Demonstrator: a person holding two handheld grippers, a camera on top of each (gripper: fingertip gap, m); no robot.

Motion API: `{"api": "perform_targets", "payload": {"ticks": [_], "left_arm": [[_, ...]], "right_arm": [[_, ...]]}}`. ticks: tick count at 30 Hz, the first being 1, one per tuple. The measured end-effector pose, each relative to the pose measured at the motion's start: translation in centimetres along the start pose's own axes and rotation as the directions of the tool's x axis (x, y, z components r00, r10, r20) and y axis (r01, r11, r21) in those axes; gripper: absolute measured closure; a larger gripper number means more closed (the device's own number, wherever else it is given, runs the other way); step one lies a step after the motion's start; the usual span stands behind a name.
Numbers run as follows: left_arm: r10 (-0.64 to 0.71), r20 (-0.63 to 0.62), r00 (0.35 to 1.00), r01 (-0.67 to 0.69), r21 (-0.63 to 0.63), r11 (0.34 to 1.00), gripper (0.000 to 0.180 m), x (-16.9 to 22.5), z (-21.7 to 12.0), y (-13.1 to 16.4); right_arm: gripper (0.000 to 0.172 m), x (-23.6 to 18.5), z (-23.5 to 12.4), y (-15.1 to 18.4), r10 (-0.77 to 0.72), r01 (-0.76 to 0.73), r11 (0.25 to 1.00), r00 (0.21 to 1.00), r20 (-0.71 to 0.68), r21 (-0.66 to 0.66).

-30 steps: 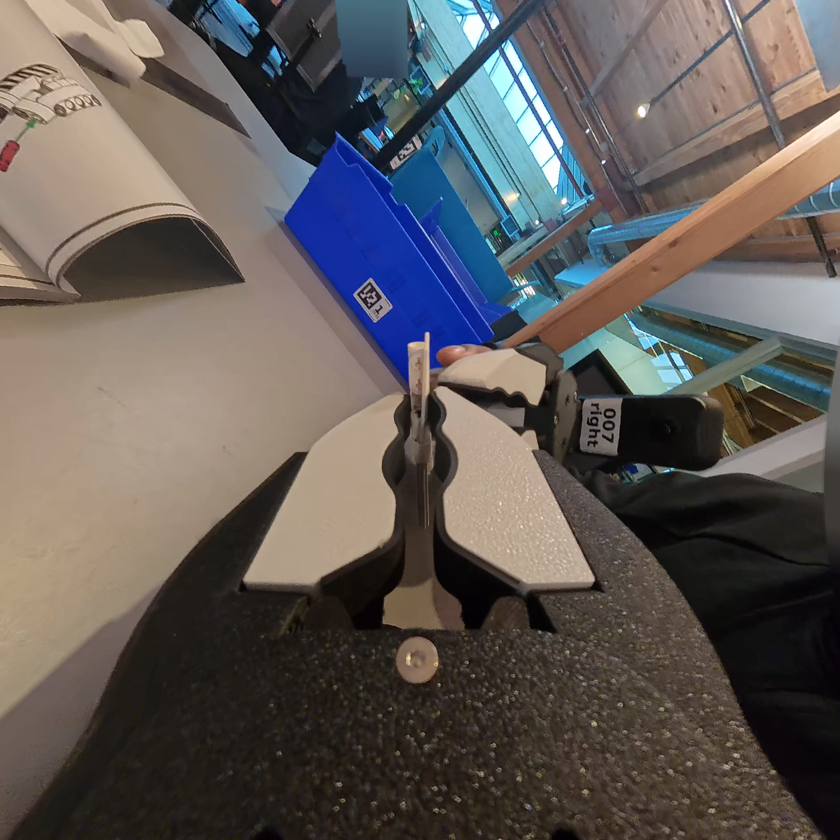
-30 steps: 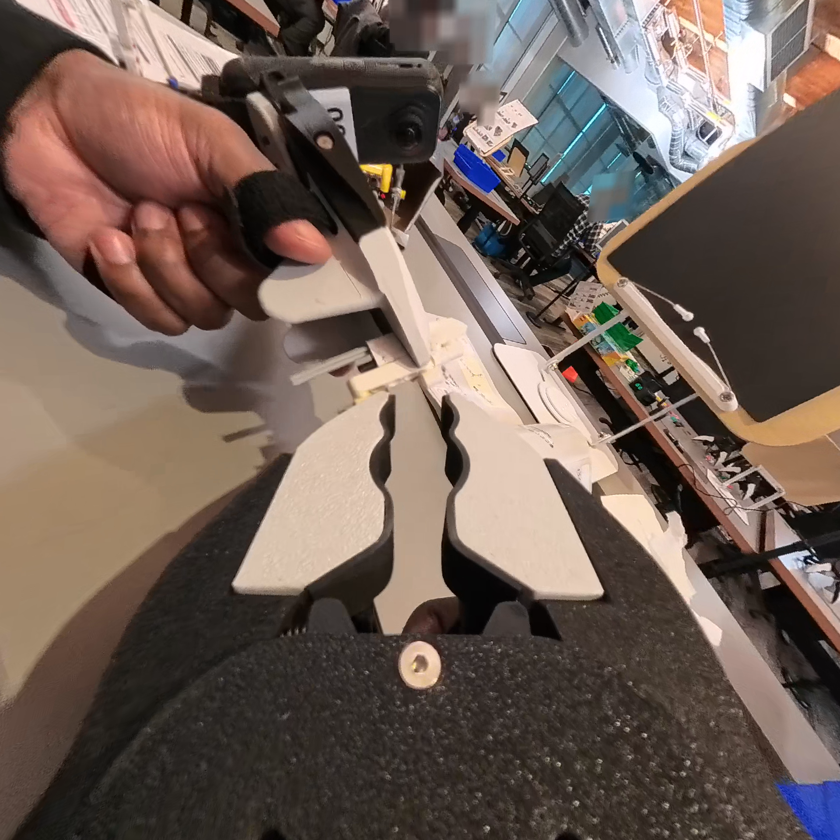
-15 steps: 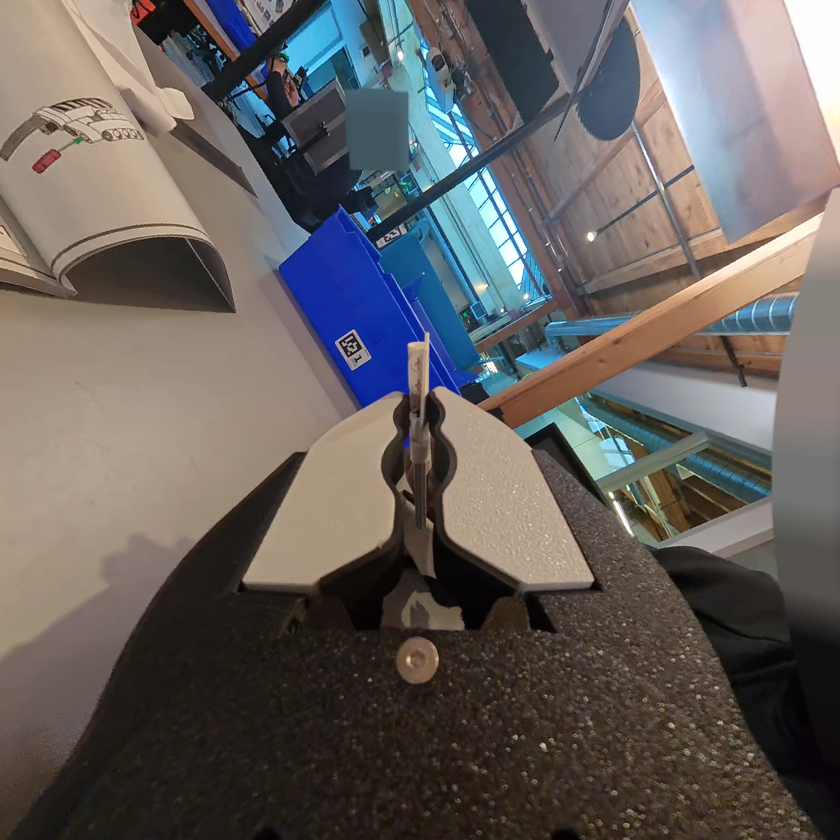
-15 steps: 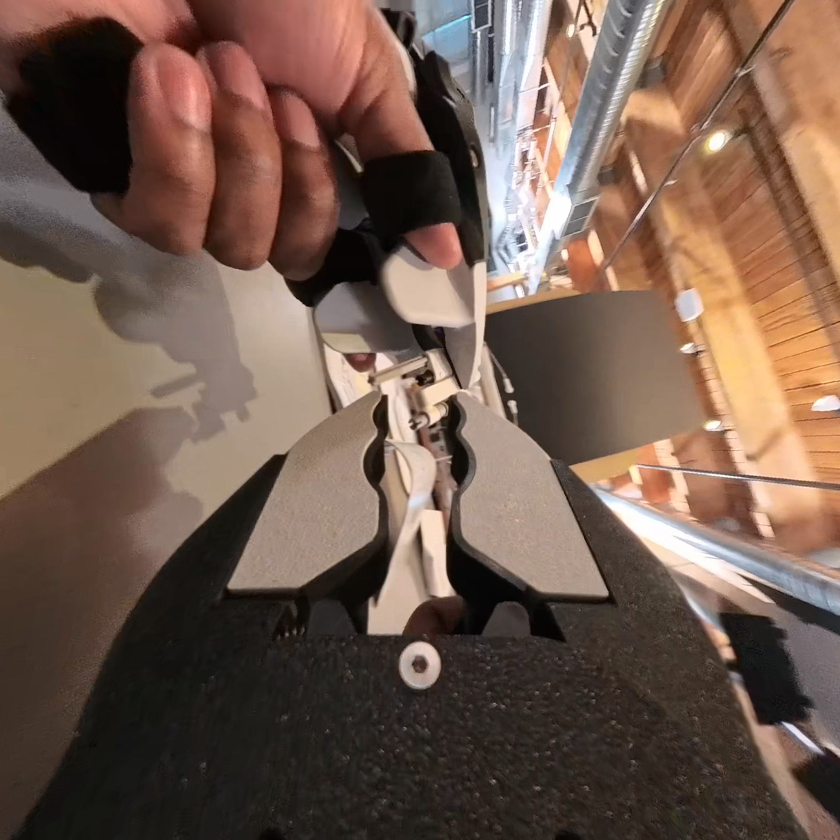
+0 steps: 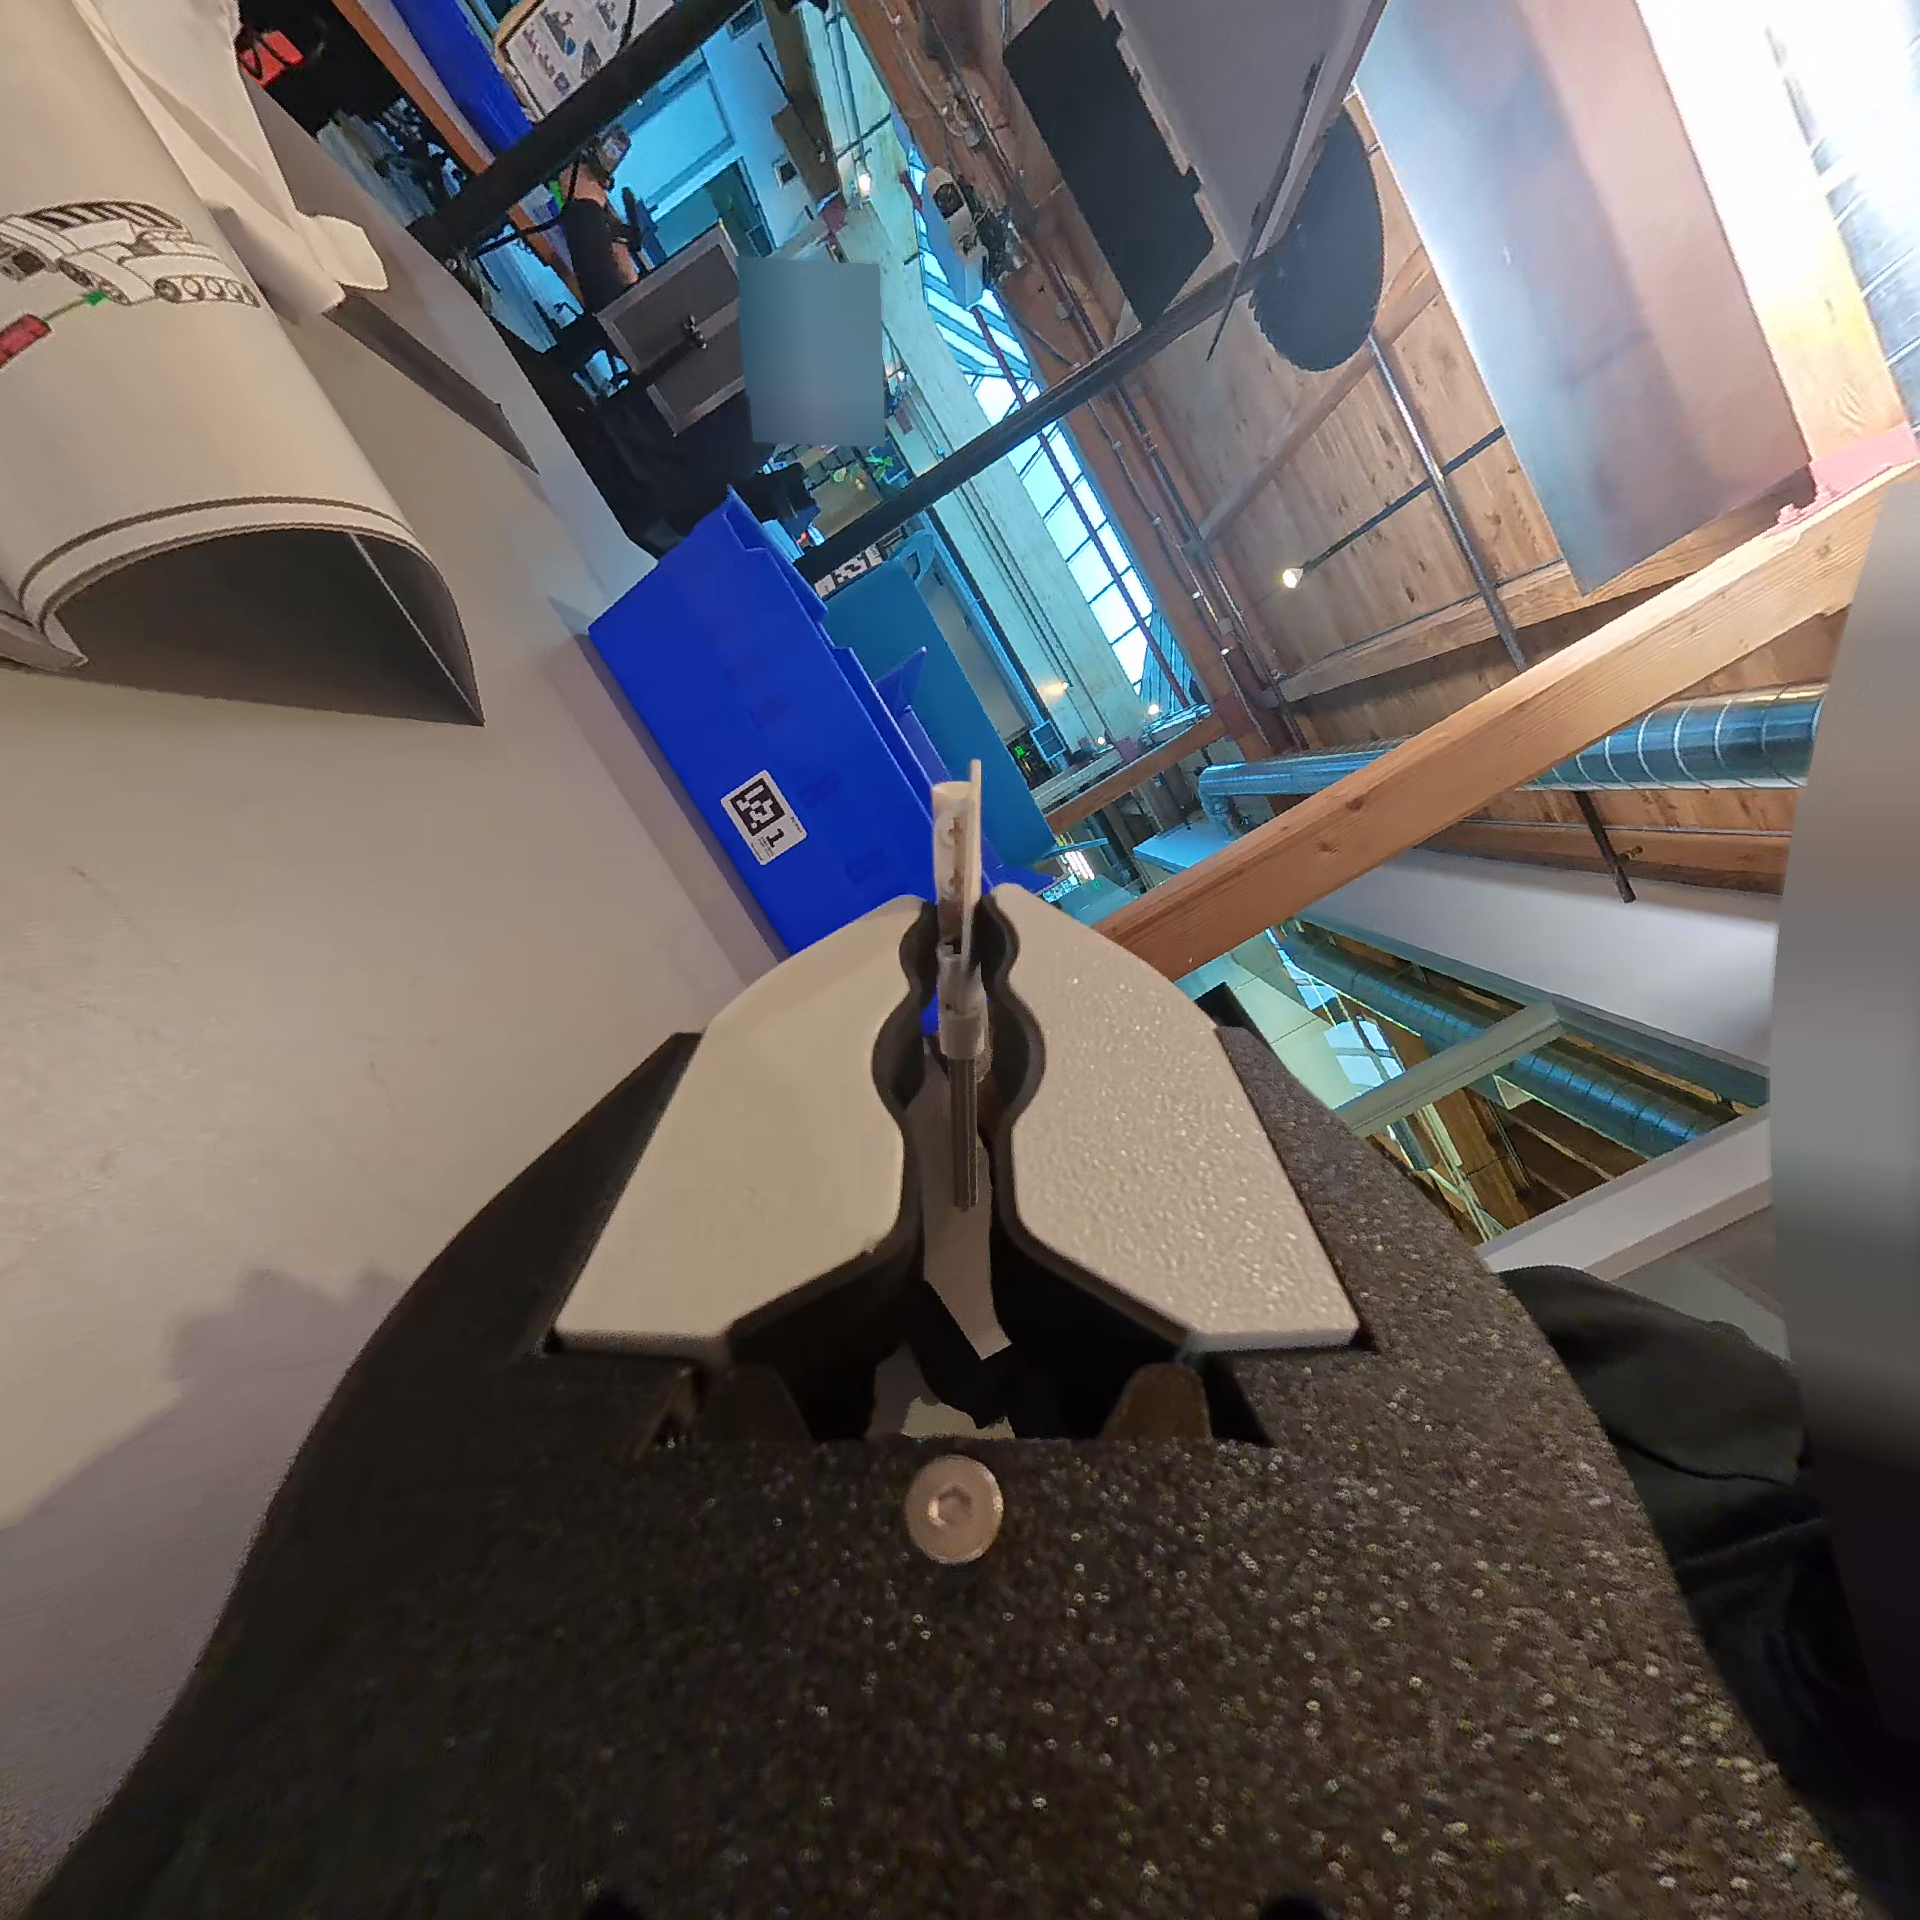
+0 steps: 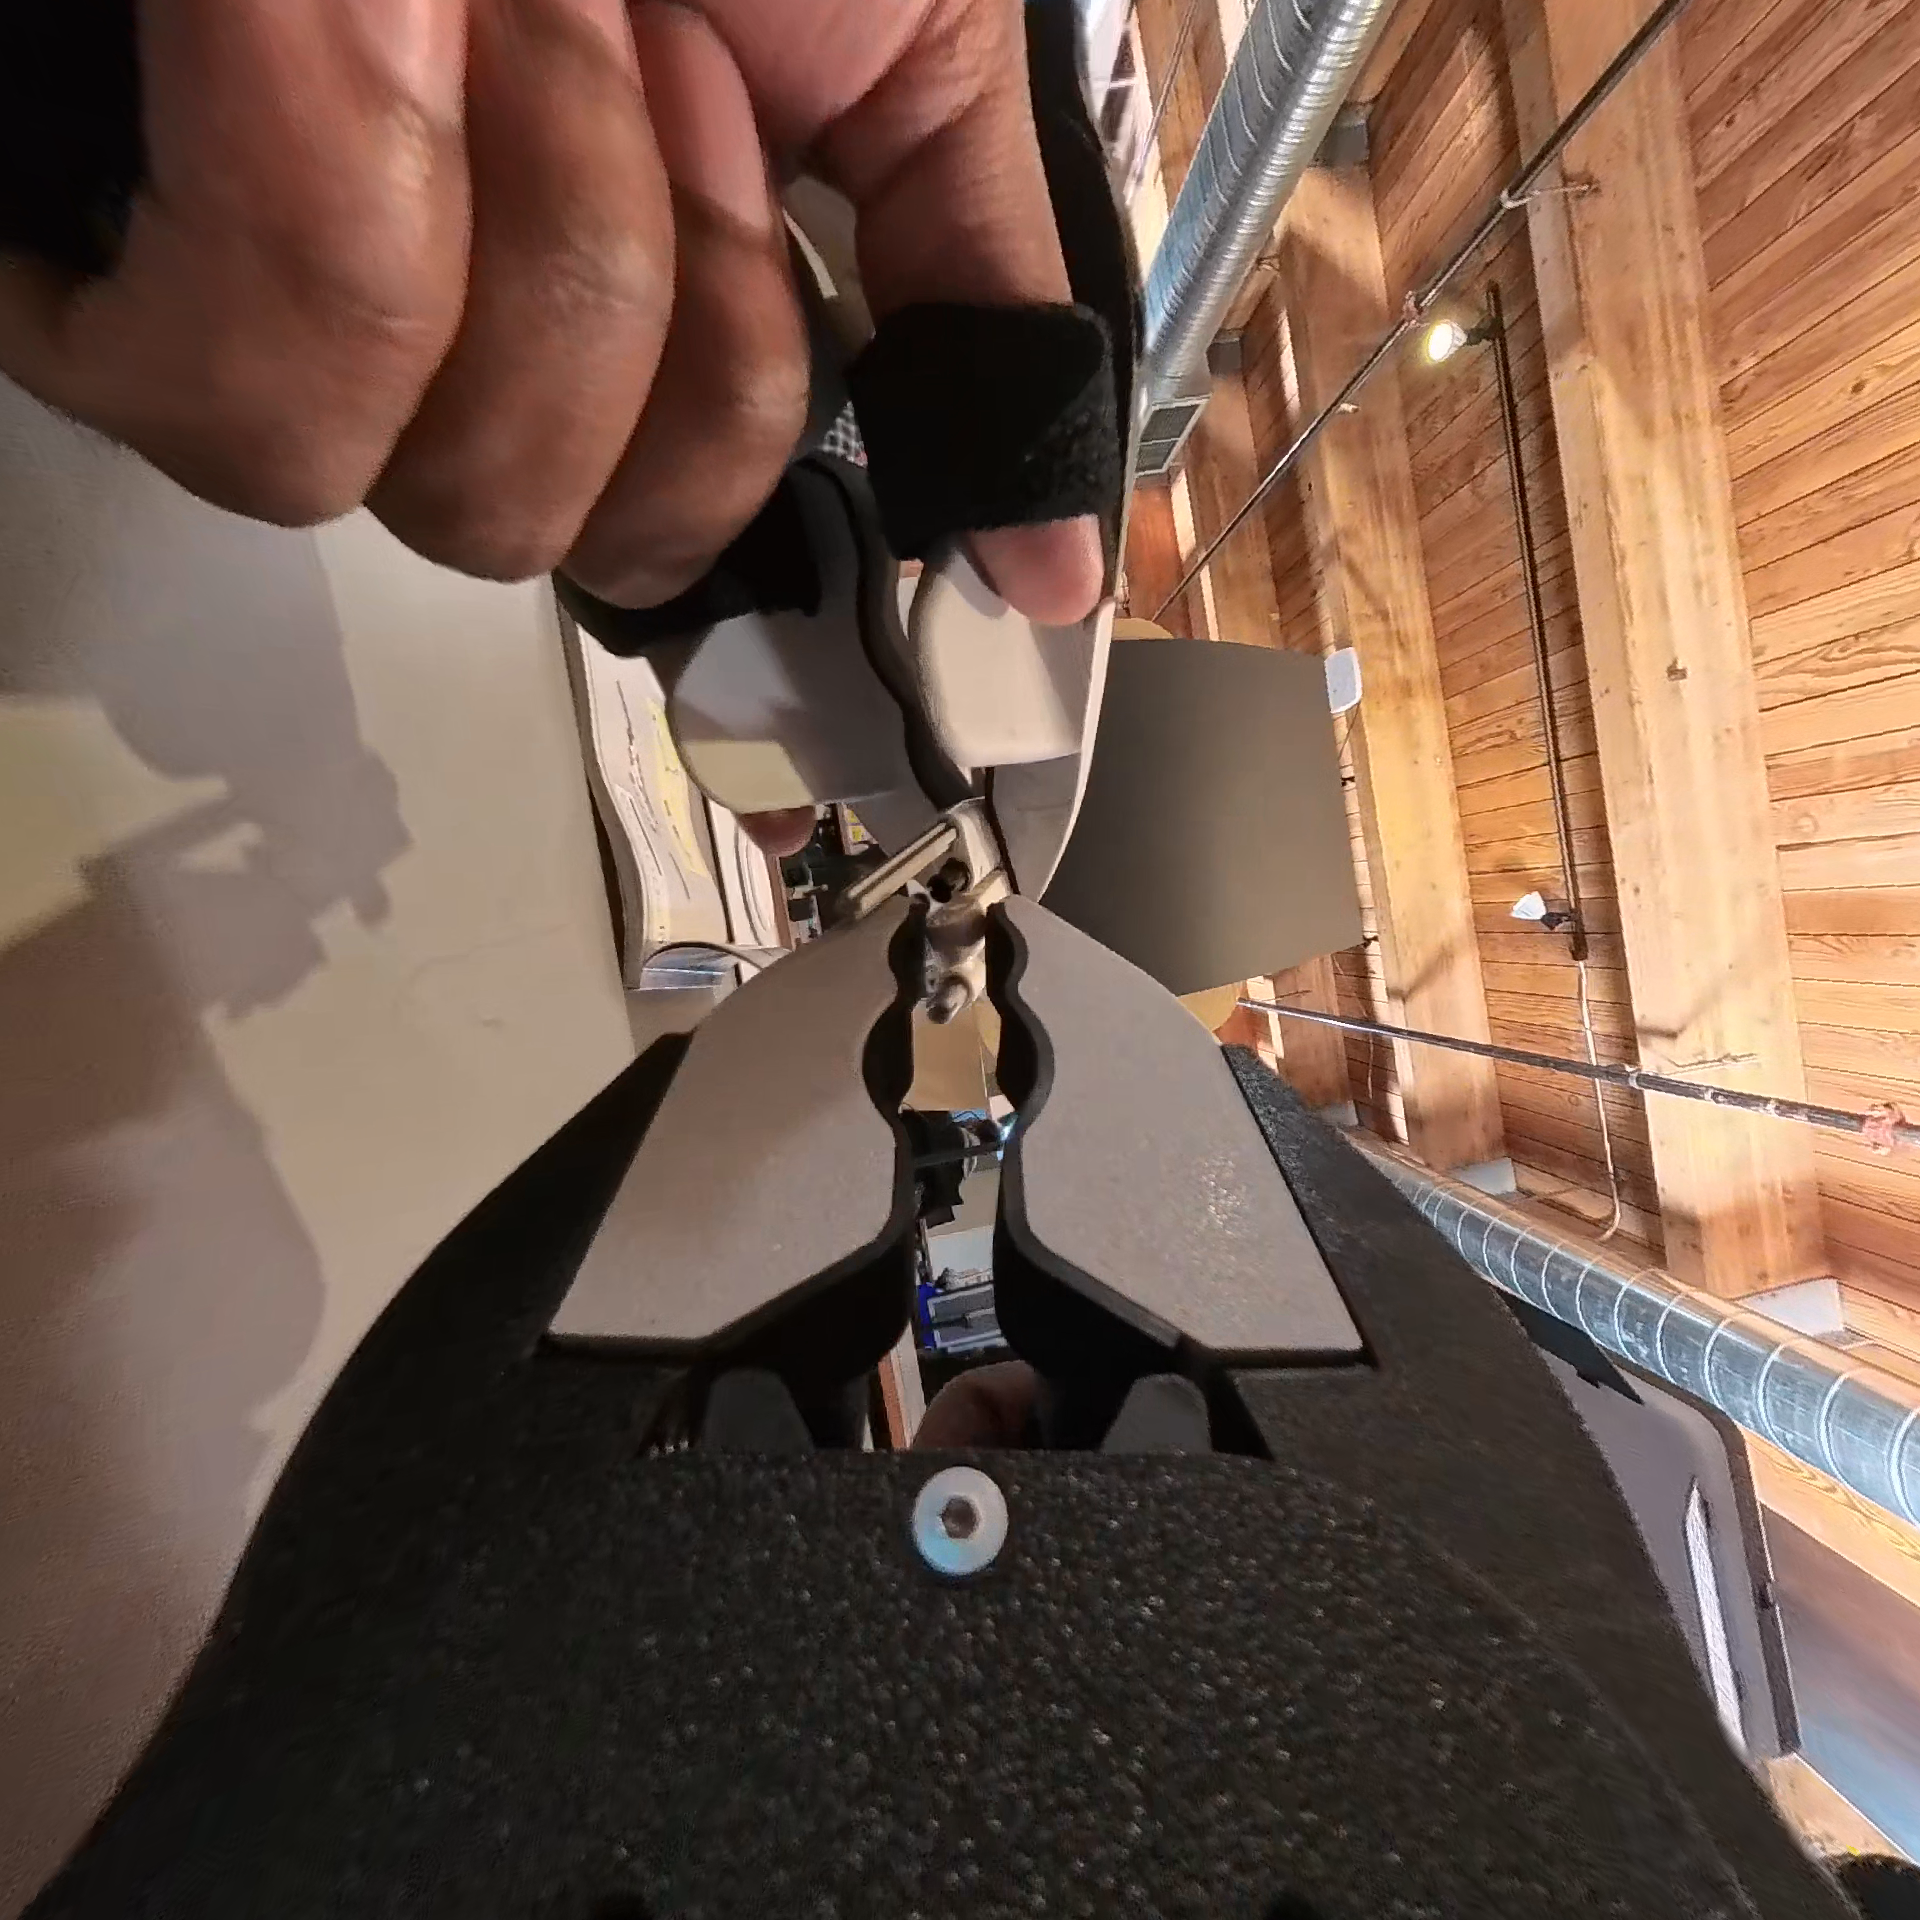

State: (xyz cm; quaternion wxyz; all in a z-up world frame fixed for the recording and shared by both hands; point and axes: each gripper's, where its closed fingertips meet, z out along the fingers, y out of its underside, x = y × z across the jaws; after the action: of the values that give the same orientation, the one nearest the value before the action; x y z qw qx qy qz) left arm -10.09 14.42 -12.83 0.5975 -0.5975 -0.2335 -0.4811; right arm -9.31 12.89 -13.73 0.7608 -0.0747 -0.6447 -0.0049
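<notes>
1. Since a sec ago, right tongs (image 6: 954,914) have swung up from the surface and closed in on the small white part that the left tongs carry; left wrist view has tilted further toward the ceiling and no longer shows the right unit.
2. Left tongs (image 5: 961,914): nearly shut, pads pressed on a thin white plastic assembly (image 5: 956,831), a slim pin-like piece with a flat strip alongside, sticking out past the tips, w/ a dark rod (image 5: 966,1122) running back between the fingers.
3. Right tongs: narrowed on a small white/grey fitting (image 6: 951,956) at the very tips; fingertips sit against both its sides, gripping it. That fitting joins the white piece (image 6: 904,868) clamped in the left tongs (image 6: 940,800), seen head-on just beyond.
4. Hand (image 6: 499,260) w/ black finger strap (image 6: 987,416) wraps the left unit.
5. Nearby, left wrist view: pale surface (image 5: 260,987), curled printed sheet (image 5: 177,468), blue bin (image 5: 769,727) w/ a square marker sticker (image 5: 764,816).
</notes>
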Motion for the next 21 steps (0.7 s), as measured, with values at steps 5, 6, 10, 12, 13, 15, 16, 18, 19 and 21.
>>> {"api": "perform_targets", "payload": {"ticks": [5,6,10,12,13,15,16,18,19,21], "left_arm": [[-0.009,-0.035,0.999,0.01,0.029,1.0,0.172,0.3,0.0,-0.1],[-0.008,-0.04,0.999,0.009,0.032,0.999,0.172,0.4,0.0,-0.1],[0.004,-0.057,0.998,-0.002,0.041,0.999,0.172,0.7,0.1,-0.1],[0.009,-0.063,0.998,-0.006,0.047,0.999,0.171,0.9,0.1,-0.2],[0.012,-0.065,0.998,-0.008,0.051,0.999,0.171,0.9,0.1,-0.2],[0.012,-0.069,0.998,-0.008,0.054,0.998,0.171,1.0,0.1,-0.2],[0.012,-0.071,0.997,-0.008,0.057,0.998,0.171,1.0,0.1,-0.2],[0.01,-0.074,0.997,-0.005,0.064,0.998,0.171,1.1,0.1,-0.3],[0.01,-0.074,0.997,-0.005,0.067,0.998,0.171,1.0,0.1,-0.3],[0.008,-0.078,0.997,-0.003,0.072,0.997,0.171,1.1,0.1,-0.3]], "right_arm": [[0.163,0.7,-0.2,-0.1,0.041,-0.04,0.999,0.999,-0.013,0.019],[0.163,0.8,-0.2,-0.1,0.039,-0.039,0.999,0.999,-0.017,0.021],[0.163,1.2,-0.4,-0.1,0.054,-0.053,0.998,0.998,-0.027,0.033],[0.163,1.3,-0.4,-0.1,0.062,-0.06,0.997,0.998,-0.031,0.037],[0.164,1.4,-0.5,-0.1,0.067,-0.065,0.997,0.997,-0.032,0.038],[0.164,1.5,-0.5,-0.1,0.078,-0.077,0.996,0.996,-0.034,0.044],[0.164,1.6,-0.5,-0.1,0.09,-0.088,0.995,0.995,-0.033,0.046],[0.164,1.6,-0.5,-0.1,0.109,-0.108,0.993,0.994,-0.029,0.05],[0.164,1.7,-0.5,-0.1,0.118,-0.116,0.992,0.993,-0.027,0.053],[0.164,1.7,-0.6,-0.1,0.133,-0.131,0.99,0.991,-0.024,0.057]]}}
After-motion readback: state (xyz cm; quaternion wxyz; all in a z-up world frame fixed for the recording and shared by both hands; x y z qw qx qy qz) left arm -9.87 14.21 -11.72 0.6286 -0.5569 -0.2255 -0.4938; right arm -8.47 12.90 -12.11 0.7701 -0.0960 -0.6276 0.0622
